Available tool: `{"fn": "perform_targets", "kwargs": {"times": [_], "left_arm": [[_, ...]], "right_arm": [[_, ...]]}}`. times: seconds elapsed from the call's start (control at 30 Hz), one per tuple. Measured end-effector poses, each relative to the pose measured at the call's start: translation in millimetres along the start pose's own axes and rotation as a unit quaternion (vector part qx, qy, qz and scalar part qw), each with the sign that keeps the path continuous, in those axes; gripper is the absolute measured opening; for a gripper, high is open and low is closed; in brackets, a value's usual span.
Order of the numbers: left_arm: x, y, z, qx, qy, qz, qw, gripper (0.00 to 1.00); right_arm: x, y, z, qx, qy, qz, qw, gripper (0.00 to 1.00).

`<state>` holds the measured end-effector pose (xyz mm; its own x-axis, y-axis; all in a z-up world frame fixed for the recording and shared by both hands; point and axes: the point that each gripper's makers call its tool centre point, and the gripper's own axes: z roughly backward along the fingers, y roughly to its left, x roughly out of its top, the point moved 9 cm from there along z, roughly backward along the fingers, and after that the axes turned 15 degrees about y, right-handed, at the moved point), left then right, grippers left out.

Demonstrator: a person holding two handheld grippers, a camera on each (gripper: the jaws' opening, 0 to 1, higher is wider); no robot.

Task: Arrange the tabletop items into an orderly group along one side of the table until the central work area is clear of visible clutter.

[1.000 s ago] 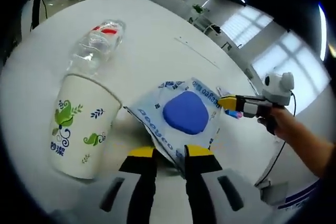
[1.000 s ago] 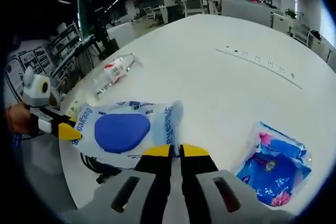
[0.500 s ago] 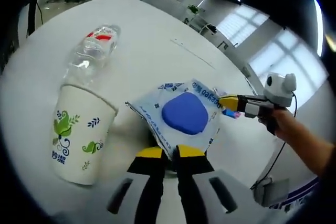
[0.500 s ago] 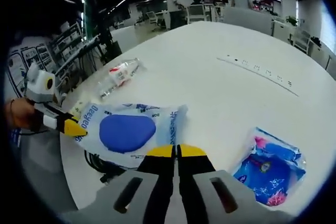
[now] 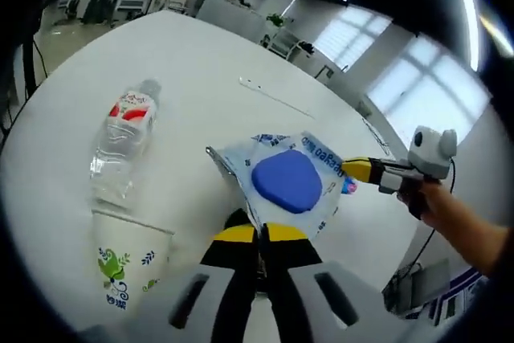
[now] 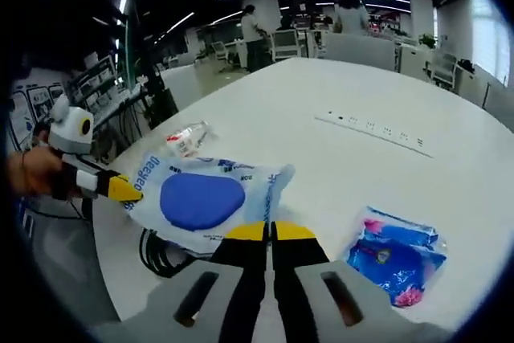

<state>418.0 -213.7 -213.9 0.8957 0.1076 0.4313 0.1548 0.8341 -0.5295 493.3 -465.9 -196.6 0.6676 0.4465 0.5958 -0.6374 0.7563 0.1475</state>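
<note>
Clear plastic pouch with a blue pad [image 5: 286, 181] is held above the white table [image 5: 185, 78], pinched at opposite edges by the left gripper [image 5: 258, 234] and right gripper [image 6: 269, 233]. Nearby lie a water bottle [image 5: 119, 146], paper cup [image 5: 122, 269] and blue packet [image 6: 393, 253].

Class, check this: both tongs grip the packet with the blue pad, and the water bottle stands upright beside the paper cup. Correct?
Not quite. In the left gripper view the water bottle lies on its side by the paper cup. Both tongs, left and right, do grip the packet.
</note>
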Motion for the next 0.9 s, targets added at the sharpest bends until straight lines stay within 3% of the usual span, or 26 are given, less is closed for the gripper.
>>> {"fn": "perform_targets", "kwargs": {"times": [0.63,0.9], "left_arm": [[55.2,-13.5,2,-0.010,-0.012,-0.066,0.9977,0.00],[66.8,-14.8,-11,-0.013,0.000,-0.085,0.9963,0.00]], "right_arm": [[0.5,-1,32,-0.046,-0.066,-0.044,0.9958,0.00],[-9.8,-2,32,-0.062,-0.073,-0.068,0.9931,0.00]]}}
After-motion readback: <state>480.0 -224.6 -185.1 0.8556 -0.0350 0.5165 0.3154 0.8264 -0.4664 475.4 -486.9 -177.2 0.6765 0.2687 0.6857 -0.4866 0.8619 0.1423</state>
